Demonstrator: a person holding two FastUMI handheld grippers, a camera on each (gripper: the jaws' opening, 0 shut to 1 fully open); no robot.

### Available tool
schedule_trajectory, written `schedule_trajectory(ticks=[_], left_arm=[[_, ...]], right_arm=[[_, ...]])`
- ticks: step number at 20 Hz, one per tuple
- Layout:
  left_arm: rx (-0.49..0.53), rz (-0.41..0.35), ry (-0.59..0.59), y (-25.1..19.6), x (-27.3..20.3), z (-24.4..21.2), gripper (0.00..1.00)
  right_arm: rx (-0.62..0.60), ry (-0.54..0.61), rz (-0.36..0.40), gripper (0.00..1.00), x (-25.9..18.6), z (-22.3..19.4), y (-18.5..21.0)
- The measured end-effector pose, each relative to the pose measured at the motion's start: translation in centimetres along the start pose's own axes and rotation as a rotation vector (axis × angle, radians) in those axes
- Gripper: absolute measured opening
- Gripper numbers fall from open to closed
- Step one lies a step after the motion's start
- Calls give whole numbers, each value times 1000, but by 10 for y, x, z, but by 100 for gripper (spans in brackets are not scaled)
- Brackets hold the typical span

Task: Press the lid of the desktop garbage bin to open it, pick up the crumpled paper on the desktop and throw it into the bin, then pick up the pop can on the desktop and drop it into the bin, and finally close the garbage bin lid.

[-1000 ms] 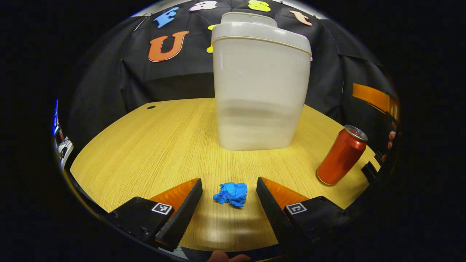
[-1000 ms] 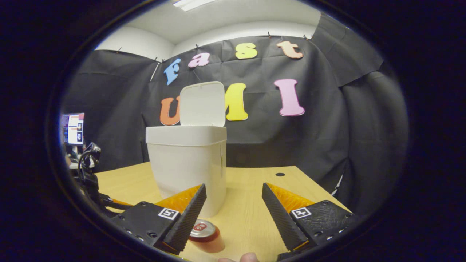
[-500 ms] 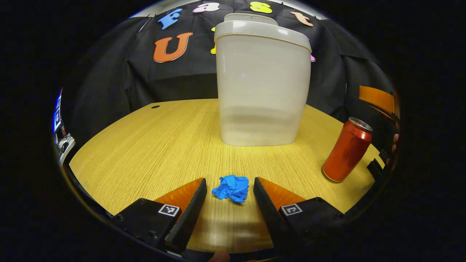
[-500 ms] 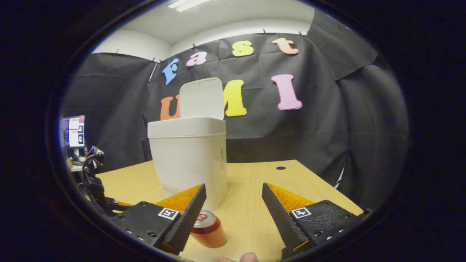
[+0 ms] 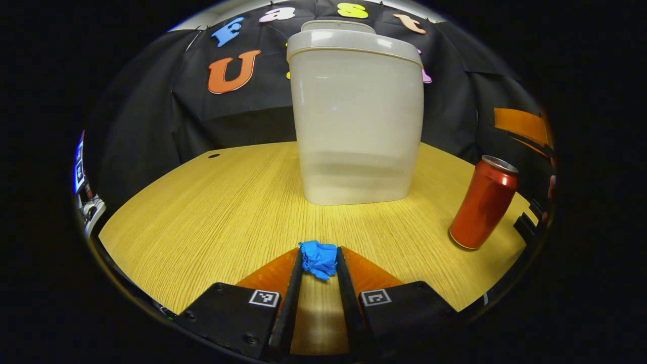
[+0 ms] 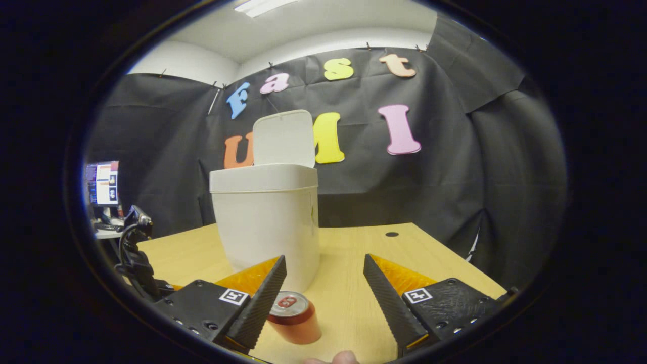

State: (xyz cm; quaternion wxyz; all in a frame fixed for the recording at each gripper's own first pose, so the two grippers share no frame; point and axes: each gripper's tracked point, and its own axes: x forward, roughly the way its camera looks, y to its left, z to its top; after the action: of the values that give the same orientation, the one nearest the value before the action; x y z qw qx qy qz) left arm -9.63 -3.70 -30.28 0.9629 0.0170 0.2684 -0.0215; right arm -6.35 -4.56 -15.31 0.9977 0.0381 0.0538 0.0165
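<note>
Left gripper view: garbage bin stands mid-desk, w/ lid up behind its rim. Crumpled paper sits in front of bin, near desk's front edge, between the left gripper fingers. Pop can upright to bin's right, apart from it. Right gripper view: can just in front of bin, by the right gripper near finger.
</note>
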Motion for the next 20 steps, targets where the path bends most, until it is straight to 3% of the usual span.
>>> schedule_trajectory(ticks=[3,9,15,16,18,20], left_arm=[[-8,7,1,-1,1,-2,38],[-33,6,-14,-4,-1,4,37],[-77,35,-150,4,-16,53,41],[-82,39,-171,6,-18,61,37],[-96,46,-205,11,-24,74,41],[-107,49,-228,17,-25,84,37]], right_arm=[[7,5,4,95,-2,-2,1],[-21,22,41,95,-7,-9,21],[-36,69,50,95,-7,-25,34],[-36,79,51,96,-7,-28,36],[-41,99,46,95,-5,-35,36],[-43,121,43,95,-4,-44,36]])
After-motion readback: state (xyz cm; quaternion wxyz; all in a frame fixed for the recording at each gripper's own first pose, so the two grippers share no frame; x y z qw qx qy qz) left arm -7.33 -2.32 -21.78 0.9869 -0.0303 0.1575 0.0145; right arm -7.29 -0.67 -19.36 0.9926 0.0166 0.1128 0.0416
